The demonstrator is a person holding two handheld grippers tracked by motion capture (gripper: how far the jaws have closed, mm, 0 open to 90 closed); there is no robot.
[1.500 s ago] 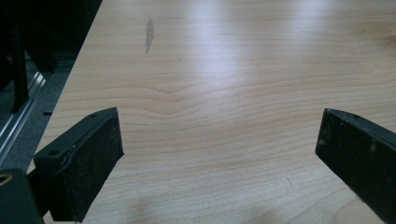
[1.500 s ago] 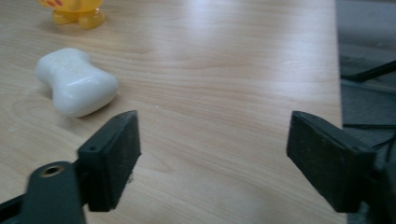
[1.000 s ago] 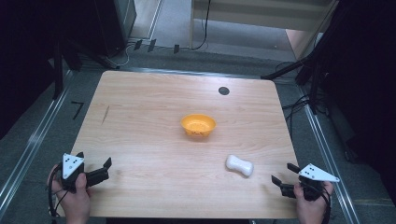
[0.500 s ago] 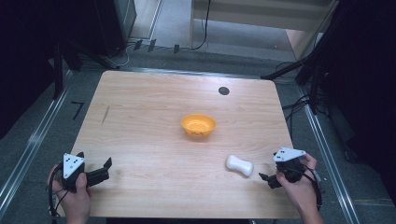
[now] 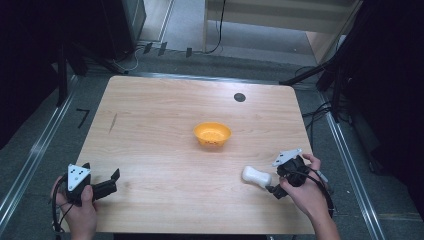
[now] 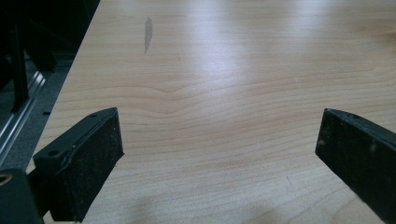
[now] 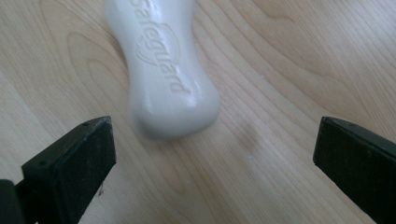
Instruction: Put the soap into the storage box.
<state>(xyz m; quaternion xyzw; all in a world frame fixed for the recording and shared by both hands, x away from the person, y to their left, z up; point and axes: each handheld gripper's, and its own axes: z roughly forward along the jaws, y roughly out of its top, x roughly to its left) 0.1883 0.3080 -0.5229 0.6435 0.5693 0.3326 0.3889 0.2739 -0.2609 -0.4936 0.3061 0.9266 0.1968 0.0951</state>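
Since the earlier frames our right gripper [image 5: 274, 189] has swung in from the bench's right edge toward the white, waisted soap bar [image 5: 256, 176]; left side and bowl unchanged.

Left to right: our left gripper [image 5: 111, 182] rests near the front-left corner of the light wooden bench [image 5: 160, 125], jaws spread wide, nothing between them; in the left gripper view we see bare wood grain ahead and the left edge dropping to the dark floor. Probably parked, out of the way.

Small orange plastic bowl [image 5: 212, 134] sits about mid-bench, upright, apart from everything. Looks empty, hard to be sure.

Soap bar lies flat, front-right area, well inside the edges, embossed lettering up. In the right gripper view it [image 7: 163, 70] sits just ahead of the wide-open jaws and left of their centre line, not yet between them. Right gripper released, holding nothing. We judge it's lining up for a grab across the bar's narrow waist.

Room: clear wood all round the soap and toward the bowl; small black round mark [image 5: 239, 97] near the far edge, no obstacle.
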